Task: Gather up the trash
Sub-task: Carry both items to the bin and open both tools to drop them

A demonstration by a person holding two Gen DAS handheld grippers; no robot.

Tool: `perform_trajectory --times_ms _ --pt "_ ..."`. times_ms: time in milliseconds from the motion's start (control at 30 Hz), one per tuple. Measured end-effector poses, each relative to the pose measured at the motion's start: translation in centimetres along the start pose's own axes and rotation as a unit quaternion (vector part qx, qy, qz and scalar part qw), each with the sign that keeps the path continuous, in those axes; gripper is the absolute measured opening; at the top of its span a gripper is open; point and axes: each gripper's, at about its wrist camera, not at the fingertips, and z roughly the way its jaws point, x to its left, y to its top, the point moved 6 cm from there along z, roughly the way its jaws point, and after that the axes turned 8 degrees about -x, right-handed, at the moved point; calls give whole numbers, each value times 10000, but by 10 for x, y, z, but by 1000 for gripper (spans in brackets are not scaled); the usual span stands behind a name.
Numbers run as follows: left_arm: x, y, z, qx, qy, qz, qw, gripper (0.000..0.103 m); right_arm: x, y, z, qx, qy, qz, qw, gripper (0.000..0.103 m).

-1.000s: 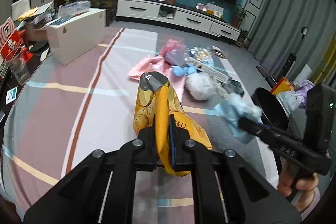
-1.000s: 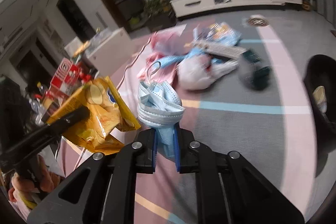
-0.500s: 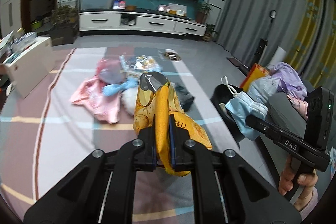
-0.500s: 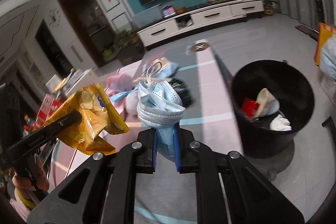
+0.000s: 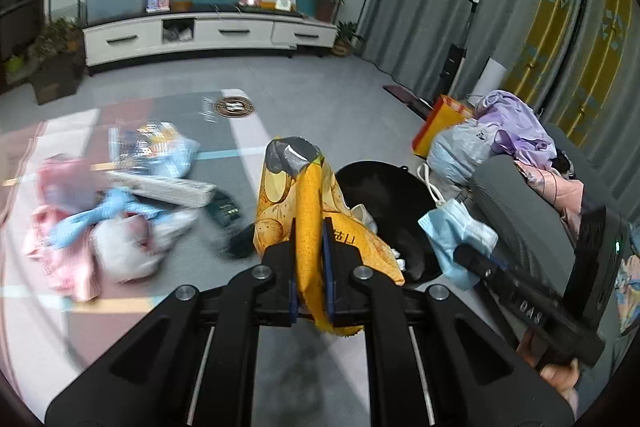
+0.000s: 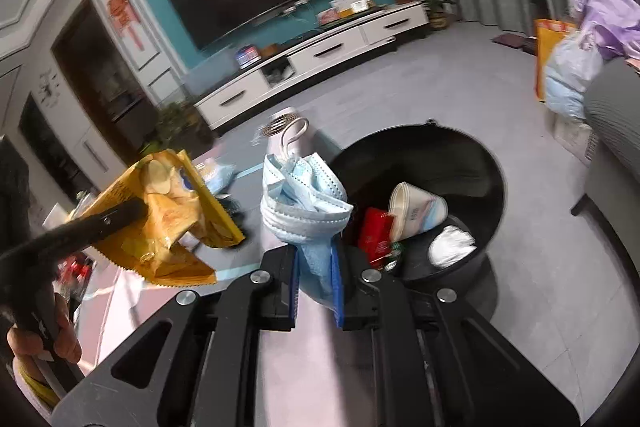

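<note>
Living-room floor: both hands have swung to the round black plastic bin [image 6: 472,163]. Left gripper [image 5: 310,267] pinches the crinkled yellow foil chip bag [image 5: 308,203], right gripper [image 6: 316,267] the bunched blue face masks [image 6: 304,195] (drop next, probably).

Round black plastic bin [image 6: 476,163] has an open mouth, free from above; inside, a white paper cup [image 6: 416,211], red carton [image 6: 374,235] and white crumpled wad [image 6: 452,245] cover the bottom. Grey sofa arm [image 5: 516,211] stands just beside bin on the right w/ light-blue plastic bag [image 5: 460,151] and orange paper bag [image 5: 440,123] behind it. Left of bin, a heap of pink cloth, white bags and wrappers [image 5: 116,215] blocks the rug. Grey floor [image 5: 312,95] toward the white TV cabinet [image 5: 208,35] lies bare.
</note>
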Motion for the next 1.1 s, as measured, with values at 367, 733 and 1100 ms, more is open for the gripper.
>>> perform_trajectory --times_ms 367,733,1100 --pt "-56 7 108 501 -250 277 9980 22 -63 12 37 14 -471 357 9983 22" --pt "-34 -12 114 685 -128 116 9975 74 -89 -5 43 322 -645 821 9940 59" --pt "29 -73 27 771 213 -292 9964 94 -33 -37 22 809 -198 450 9955 68"
